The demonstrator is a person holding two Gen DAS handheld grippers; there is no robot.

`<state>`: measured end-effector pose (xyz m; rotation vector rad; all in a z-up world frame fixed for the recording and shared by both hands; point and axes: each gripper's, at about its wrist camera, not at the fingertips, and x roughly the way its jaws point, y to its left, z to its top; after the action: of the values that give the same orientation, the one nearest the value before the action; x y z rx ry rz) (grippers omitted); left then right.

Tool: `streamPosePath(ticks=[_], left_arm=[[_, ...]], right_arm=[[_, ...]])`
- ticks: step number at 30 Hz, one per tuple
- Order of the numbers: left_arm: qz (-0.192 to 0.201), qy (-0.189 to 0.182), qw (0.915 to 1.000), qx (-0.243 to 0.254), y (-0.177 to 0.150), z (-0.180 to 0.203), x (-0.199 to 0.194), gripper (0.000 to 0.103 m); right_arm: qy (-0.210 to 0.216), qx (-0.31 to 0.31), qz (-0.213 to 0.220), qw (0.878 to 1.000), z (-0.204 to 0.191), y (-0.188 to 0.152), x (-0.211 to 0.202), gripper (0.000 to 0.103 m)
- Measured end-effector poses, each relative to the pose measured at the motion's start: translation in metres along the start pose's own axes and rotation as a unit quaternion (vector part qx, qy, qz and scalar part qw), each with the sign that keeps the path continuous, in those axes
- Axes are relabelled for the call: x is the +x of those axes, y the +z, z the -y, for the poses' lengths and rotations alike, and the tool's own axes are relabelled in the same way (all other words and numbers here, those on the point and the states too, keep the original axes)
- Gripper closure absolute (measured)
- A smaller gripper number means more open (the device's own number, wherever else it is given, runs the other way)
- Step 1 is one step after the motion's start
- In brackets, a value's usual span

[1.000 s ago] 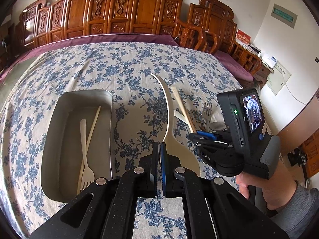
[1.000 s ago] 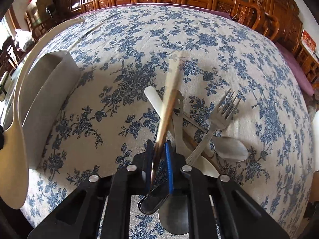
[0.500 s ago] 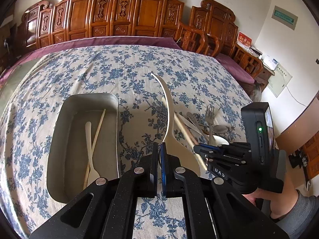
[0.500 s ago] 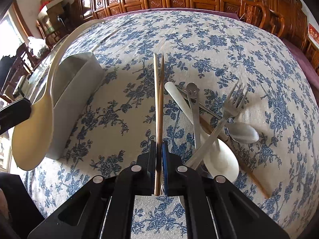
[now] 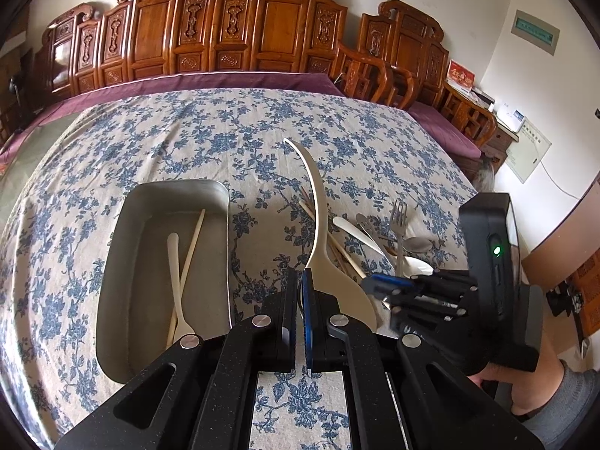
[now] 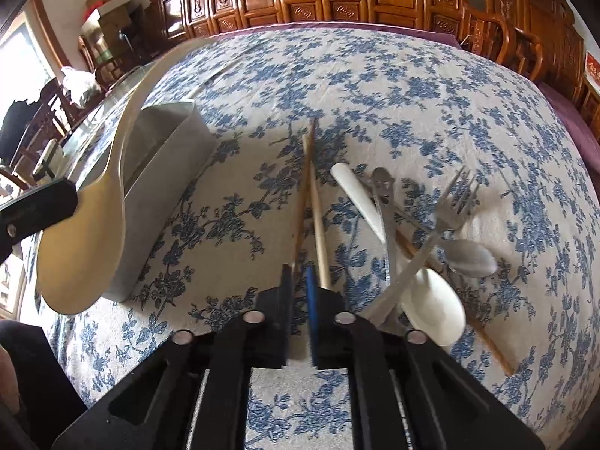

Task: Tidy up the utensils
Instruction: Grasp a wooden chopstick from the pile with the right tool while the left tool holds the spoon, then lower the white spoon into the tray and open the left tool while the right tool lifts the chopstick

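My left gripper (image 5: pixel 298 281) is shut on the wide end of a cream rice paddle (image 5: pixel 318 221), held above the cloth just right of the metal tray (image 5: pixel 123 247); the paddle also shows in the right wrist view (image 6: pixel 86 240). The tray holds a cream fork (image 5: pixel 174 262) and one chopstick (image 5: pixel 191 247). My right gripper (image 6: pixel 298 273) has its jaws slightly apart around two wooden chopsticks (image 6: pixel 309 195) lying on the cloth. To their right lies a pile: white spoon (image 6: pixel 431 300), metal fork (image 6: pixel 442 225), metal spoons (image 6: pixel 468 257).
The table carries a blue-flowered cloth (image 6: pixel 375 86). Carved wooden chairs (image 5: pixel 232 30) line the far edge. The tray (image 6: pixel 165 157) stands left of the chopsticks. My right gripper (image 5: pixel 378 285) and the hand show at the left wrist view's right side.
The right gripper lowered the chopsticks onto the cloth and its jaws parted a little. The left gripper drew back slightly, still holding the paddle.
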<state>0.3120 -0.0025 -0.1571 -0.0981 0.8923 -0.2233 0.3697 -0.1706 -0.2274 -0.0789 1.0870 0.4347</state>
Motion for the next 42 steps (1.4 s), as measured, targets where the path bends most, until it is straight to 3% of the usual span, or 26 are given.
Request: streamPosePath(ticks=[1, 7, 9, 10, 14, 31, 42], left_arm=[[0.0, 0.0, 1.0, -0.001, 0.0, -0.001, 0.0, 0.101], [0.002, 0.002, 1.0, 0.0, 0.001, -0.003, -0.002, 0.101], [0.005, 0.004, 1.0, 0.003, 0.001, -0.005, -0.004, 0.101], [0.006, 0.006, 1.0, 0.004, 0.001, -0.006, -0.006, 0.101], [0.007, 0.01, 0.9999, 0.006, 0.001, -0.016, -0.012, 0.101], [-0.028, 0.042, 0.9986, -0.019, -0.015, -0.078, -0.027, 0.101], [-0.082, 0.082, 0.9928, -0.028, -0.025, -0.098, 0.011, 0.101]], right_arm=[[0.001, -0.003, -0.004, 1.0, -0.003, -0.001, 0.003, 0.08], [-0.019, -0.019, -0.017, 0.999, -0.01, -0.003, 0.017, 0.08], [-0.035, -0.032, -0.02, 0.999, -0.014, -0.003, 0.019, 0.087], [-0.053, -0.046, -0.021, 0.997, -0.017, -0.002, 0.02, 0.096], [-0.052, -0.045, -0.025, 0.997, -0.016, -0.002, 0.018, 0.097], [0.006, -0.045, 0.042, 0.998, -0.05, 0.0, -0.042, 0.097], [0.043, -0.058, 0.063, 0.995, -0.08, 0.001, -0.066, 0.097]])
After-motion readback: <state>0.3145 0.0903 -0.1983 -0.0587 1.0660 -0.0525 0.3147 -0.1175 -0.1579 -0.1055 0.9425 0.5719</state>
